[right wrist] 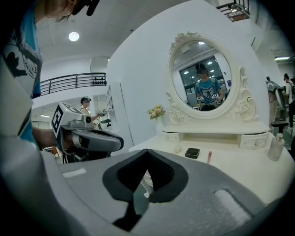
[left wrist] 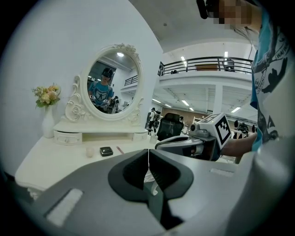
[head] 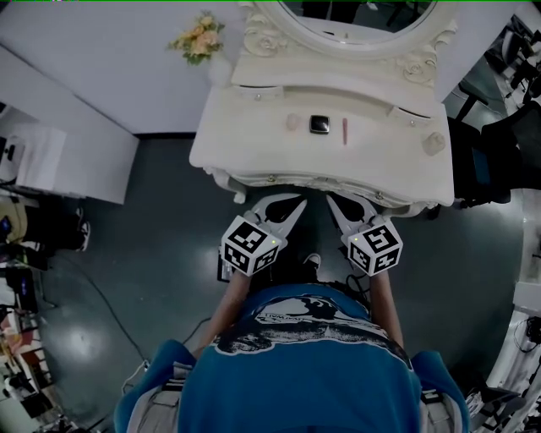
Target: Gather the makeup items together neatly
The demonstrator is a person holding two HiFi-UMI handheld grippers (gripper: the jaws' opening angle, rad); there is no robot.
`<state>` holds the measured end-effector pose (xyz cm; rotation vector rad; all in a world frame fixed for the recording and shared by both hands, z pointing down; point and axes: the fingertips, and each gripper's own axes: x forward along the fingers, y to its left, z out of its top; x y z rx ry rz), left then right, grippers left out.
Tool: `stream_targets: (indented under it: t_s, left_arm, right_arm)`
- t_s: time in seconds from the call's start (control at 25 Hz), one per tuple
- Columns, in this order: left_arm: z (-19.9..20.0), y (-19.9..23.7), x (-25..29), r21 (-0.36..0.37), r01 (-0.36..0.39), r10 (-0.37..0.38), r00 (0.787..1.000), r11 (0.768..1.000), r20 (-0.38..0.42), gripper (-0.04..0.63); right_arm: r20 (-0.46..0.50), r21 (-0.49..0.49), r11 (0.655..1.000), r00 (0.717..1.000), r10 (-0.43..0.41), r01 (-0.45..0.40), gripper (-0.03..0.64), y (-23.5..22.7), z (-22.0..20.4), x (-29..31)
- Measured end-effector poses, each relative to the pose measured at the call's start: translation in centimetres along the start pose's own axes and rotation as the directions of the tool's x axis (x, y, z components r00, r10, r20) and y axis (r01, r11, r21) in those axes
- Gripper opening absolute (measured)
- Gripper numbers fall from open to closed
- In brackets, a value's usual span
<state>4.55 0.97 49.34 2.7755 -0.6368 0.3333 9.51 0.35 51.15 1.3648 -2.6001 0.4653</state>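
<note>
At the front edge of the tabletop [head: 245, 148], both hand-held grippers are held just short of the work surface and touch nothing.

**Gripper state**
- The left hand-held gripper [head: 292, 207] has its jaws together, with nothing between them.
- The right hand-held gripper [head: 340, 208] also has its jaws closed on each other and is empty.

**Location of the task items**
- Three small items lie in a short row at the back centre of the tabletop, just in front of the mirror [head: 355, 17] base.
- From left to right in the head view they are a pale rounded item [head: 292, 122], a black compact [head: 319, 124] and a pink stick [head: 345, 132].
- They lie near one another but apart, with bare surface visible between each pair.
- A small bottle [head: 434, 142] stands well apart from the row, at the right end of the tabletop.
- A flower vase [head: 201, 41] stands at the back left.

**Progress assessment**
- The three central items are loosely grouped and roughly aligned.
- No item is being handled, so the task appears to be either not yet begun or close to finished.
- Remaining work is judged to be closing the gaps in the row.
- If the bottle counts as makeup, it must also be brought in beside the row. The pictures do not show what kind of bottle it is.
</note>
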Motion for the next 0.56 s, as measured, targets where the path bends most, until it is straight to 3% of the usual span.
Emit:
stream_targets:
  t_s: [0.56]
  left_arm:
    - [0.2, -0.9, 1.0, 0.02, 0.021, -0.021, 1.0, 1.0, 0.001, 0.014]
  right_arm:
    - [0.002, 0.006, 1.0, 1.0, -0.003, 0.003, 0.002, -0.8, -0.2, -0.5]
